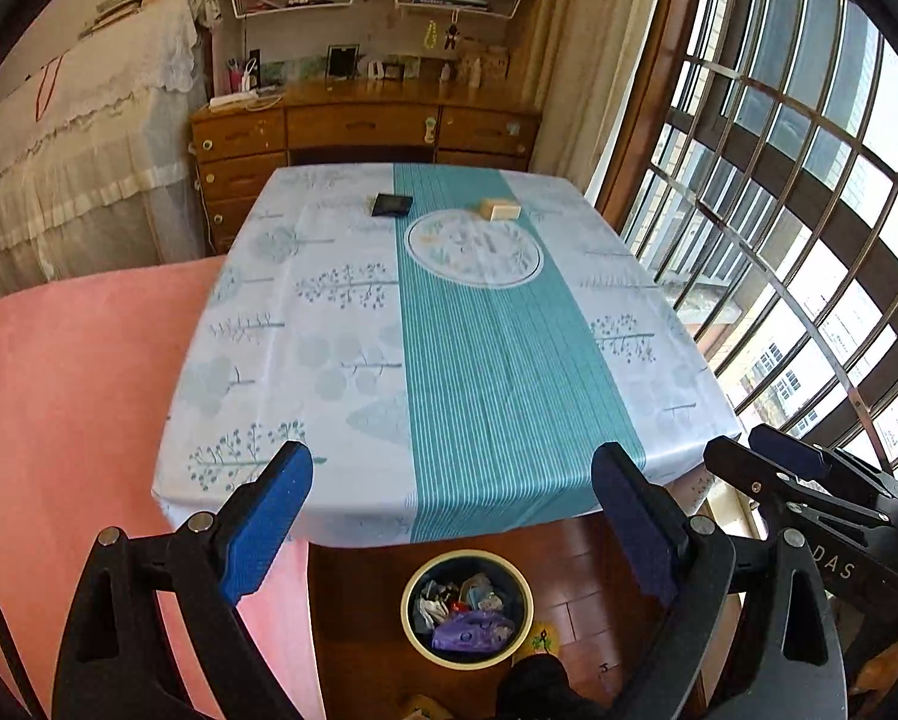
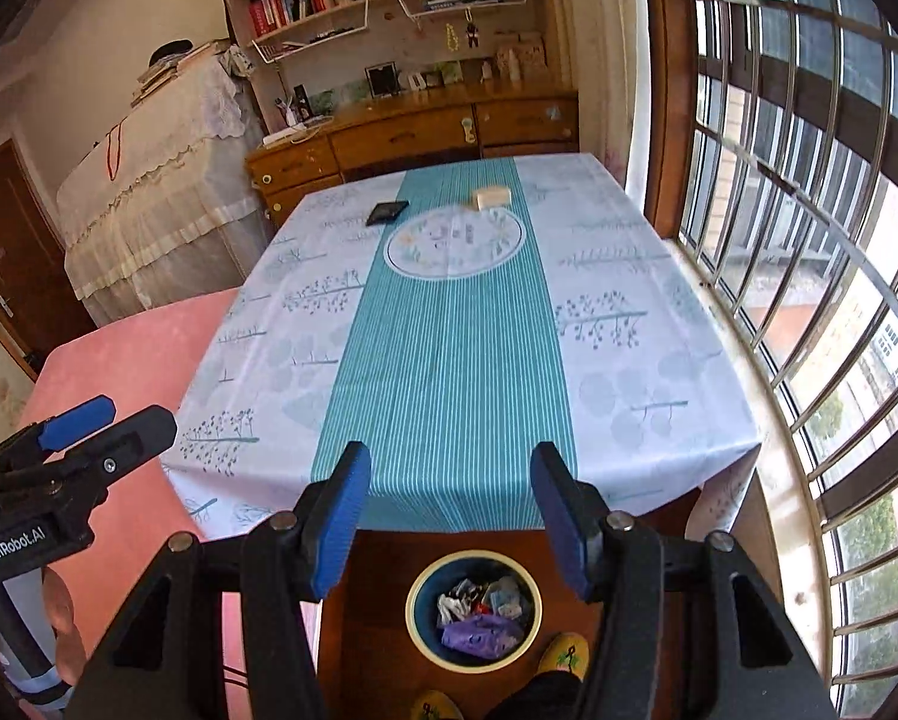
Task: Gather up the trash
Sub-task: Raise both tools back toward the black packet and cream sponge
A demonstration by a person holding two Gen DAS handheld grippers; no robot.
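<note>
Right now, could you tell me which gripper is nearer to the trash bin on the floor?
Roughly level, perhaps the right. The right gripper hangs open almost straight above the trash bin; the left gripper, also open, hangs above the bin's left side, beside the right.

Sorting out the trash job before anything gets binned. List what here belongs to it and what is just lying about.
Belongs to the job:
- bin on the floor, with trash already inside
- left gripper, jaws open and holding nothing
- right gripper, jaws open and holding nothing

Just lying about:
- dark flat case at the table's far end
- pale box beside it
- tablecloth
</note>
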